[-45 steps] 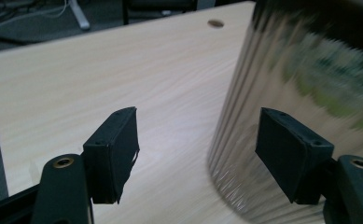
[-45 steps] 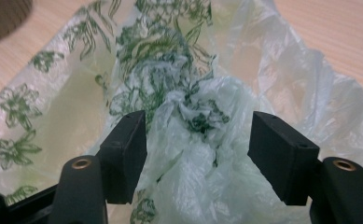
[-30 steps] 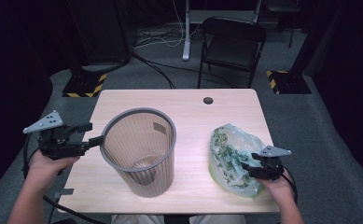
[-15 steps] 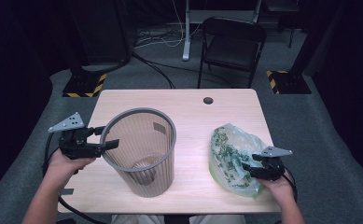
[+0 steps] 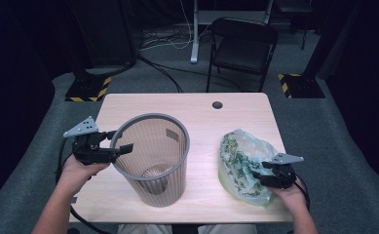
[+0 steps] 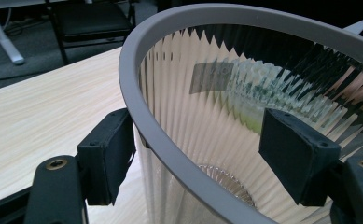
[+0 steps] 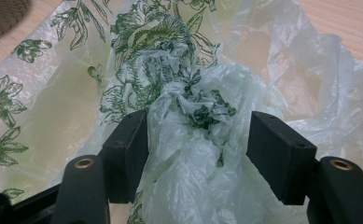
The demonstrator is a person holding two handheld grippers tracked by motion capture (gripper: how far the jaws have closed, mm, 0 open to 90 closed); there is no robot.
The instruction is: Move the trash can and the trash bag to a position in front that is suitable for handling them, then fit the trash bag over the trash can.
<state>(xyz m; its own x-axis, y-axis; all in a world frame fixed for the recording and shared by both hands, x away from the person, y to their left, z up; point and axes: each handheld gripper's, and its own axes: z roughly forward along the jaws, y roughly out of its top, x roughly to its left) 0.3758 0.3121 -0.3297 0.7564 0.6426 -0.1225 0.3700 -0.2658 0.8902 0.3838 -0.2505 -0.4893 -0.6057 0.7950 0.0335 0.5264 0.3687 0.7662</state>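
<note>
Left gripper (image 5: 121,140): in my left hand (image 5: 80,168) at the table's left edge, jaws wide apart and straddling the basket's rim, one outside, one inside, neither pressing it.
Basket (image 5: 153,156): grey ribbed wastebasket, upright, left of the table's (image 5: 187,105) middle toward the near edge; its rim (image 6: 170,144) passes between my left jaws.
Right gripper (image 5: 257,175): in my right hand (image 5: 287,192) at the near right corner, jaws partly open with crumpled plastic bunched between them; I cannot tell if they grip it.
Bag (image 7: 193,116): thin translucent plastic with green flower print, lying crumpled near the table's right edge.
</note>
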